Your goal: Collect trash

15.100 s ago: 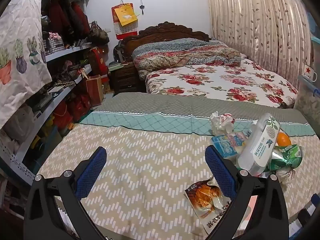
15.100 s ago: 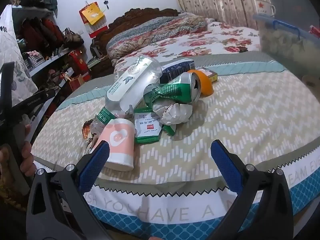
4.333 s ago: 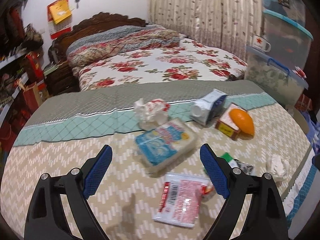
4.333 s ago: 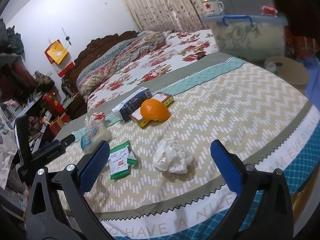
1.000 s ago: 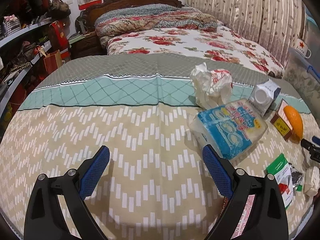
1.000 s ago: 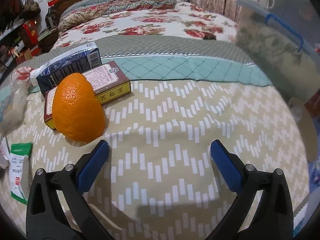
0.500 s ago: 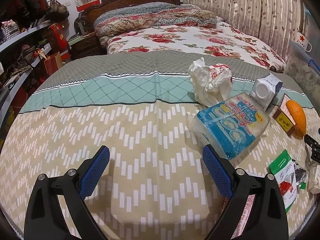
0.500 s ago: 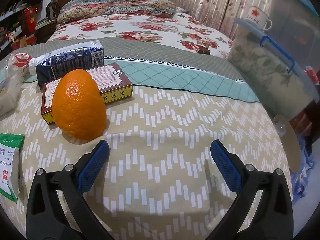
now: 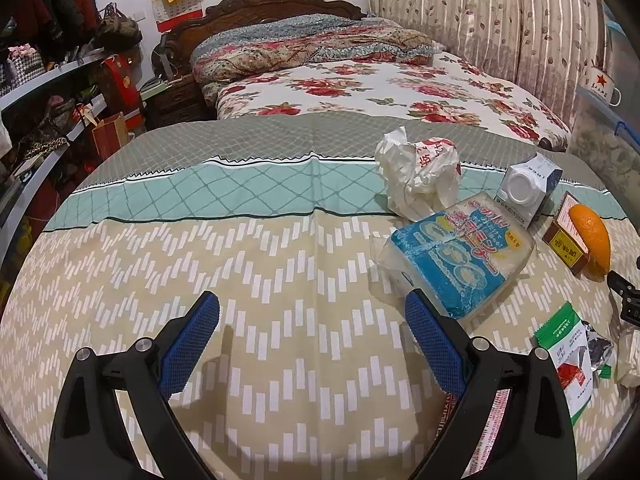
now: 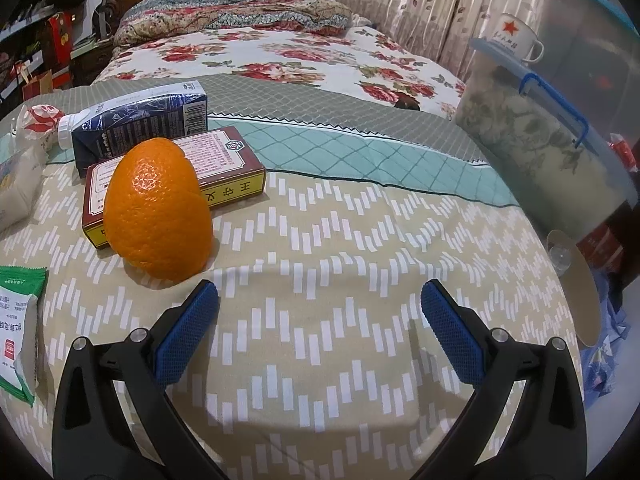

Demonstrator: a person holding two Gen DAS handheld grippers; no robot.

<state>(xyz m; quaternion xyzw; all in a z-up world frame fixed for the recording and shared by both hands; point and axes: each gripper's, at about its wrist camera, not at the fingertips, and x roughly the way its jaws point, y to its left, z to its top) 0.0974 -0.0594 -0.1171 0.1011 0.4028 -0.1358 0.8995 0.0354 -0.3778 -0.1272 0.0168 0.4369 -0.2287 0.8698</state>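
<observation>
A bedroom is showing behind the scene, with a floral-covered bed [image 9: 360, 84] and striped curtains [image 9: 480, 20] lying beyond a worktop [image 9: 200, 260] draped in a chevron-patterned cloth. The left gripper [image 9: 312, 320] is hovering over bare cloth with its fingers spread wide and holding nothing. Just beside its right-hand finger, a blue-printed plastic pack [image 9: 460, 252] is lying flat, and a crumpled white wrapper [image 9: 416, 172] is sitting just behind it. A dark milk carton [image 10: 140, 120] is lying on its side farther right, touching a red-and-yellow box [image 10: 224, 160]. An orange peel [image 10: 158, 210] is standing in front of that box, leaning against it. A green-and-white sachet [image 9: 564, 344] is lying near the worktop's edge, next to what is probably a ball of white paper [image 9: 630, 356], though it is cut off by the frame. The right gripper [image 10: 320, 312] is hanging low over the cloth, fingers wide apart and empty, with the orange peel just ahead of its left-hand finger. A lidded plastic bin [image 10: 540, 140] is standing past the worktop on the right.
</observation>
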